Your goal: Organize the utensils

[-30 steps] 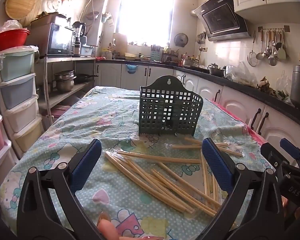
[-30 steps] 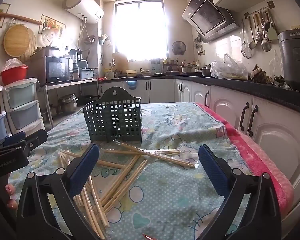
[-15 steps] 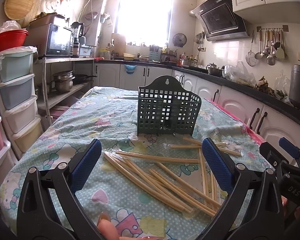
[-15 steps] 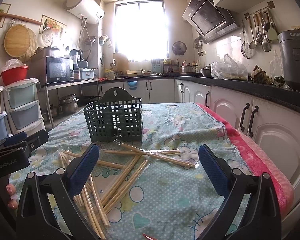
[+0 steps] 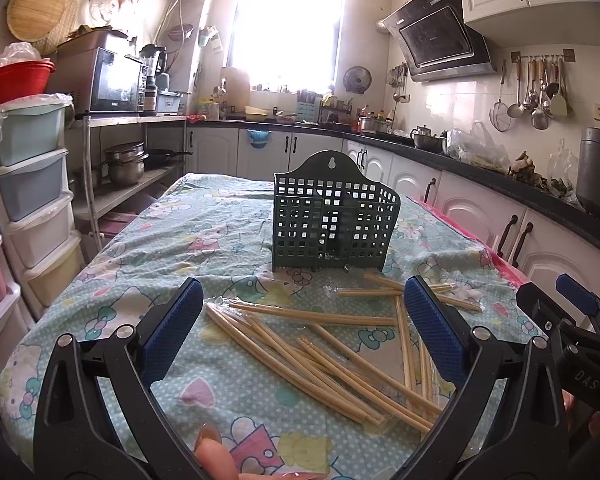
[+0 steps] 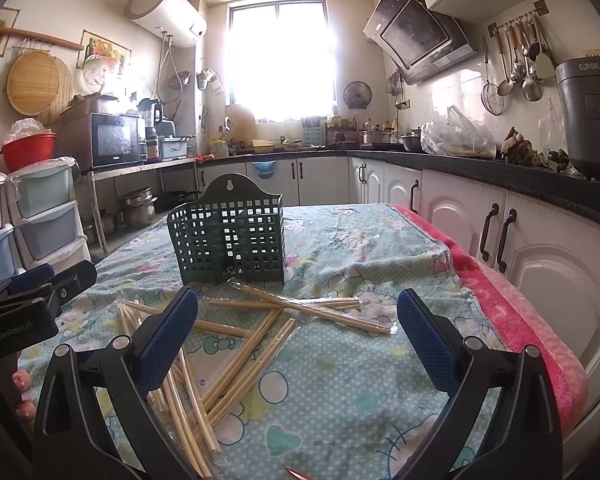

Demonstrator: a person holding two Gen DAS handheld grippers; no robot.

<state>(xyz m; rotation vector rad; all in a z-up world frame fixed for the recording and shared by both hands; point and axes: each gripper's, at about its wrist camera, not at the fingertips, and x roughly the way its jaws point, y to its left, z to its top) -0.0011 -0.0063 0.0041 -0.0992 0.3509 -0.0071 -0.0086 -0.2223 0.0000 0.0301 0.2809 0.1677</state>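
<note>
the left gripper (image 5: 303, 322) is hovering above the worktop (image 5: 148, 248) with its jaws standing wide apart and nothing between them. the right gripper (image 6: 298, 330) is hanging over the same worktop, its jaws likewise spread and gripping nothing. a loose scatter of wooden chopsticks (image 5: 316, 354) is lying on the patterned cloth (image 5: 204, 236) just ahead of both grippers, several of them crossing one another and some sitting in clear plastic sleeves. in the right wrist view the chopsticks (image 6: 236, 356) are spreading from beneath the left blue pad out toward the middle of the cloth. a dark green lattice basket (image 5: 334, 222) is standing upright beyond the chopsticks, near them but apart from the grippers; through its mesh no utensil is showing inside. a fingertip (image 5: 214, 458) is peeking in at the lower edge of the left wrist view. each gripper is showing at the edge of the other's view.
</note>
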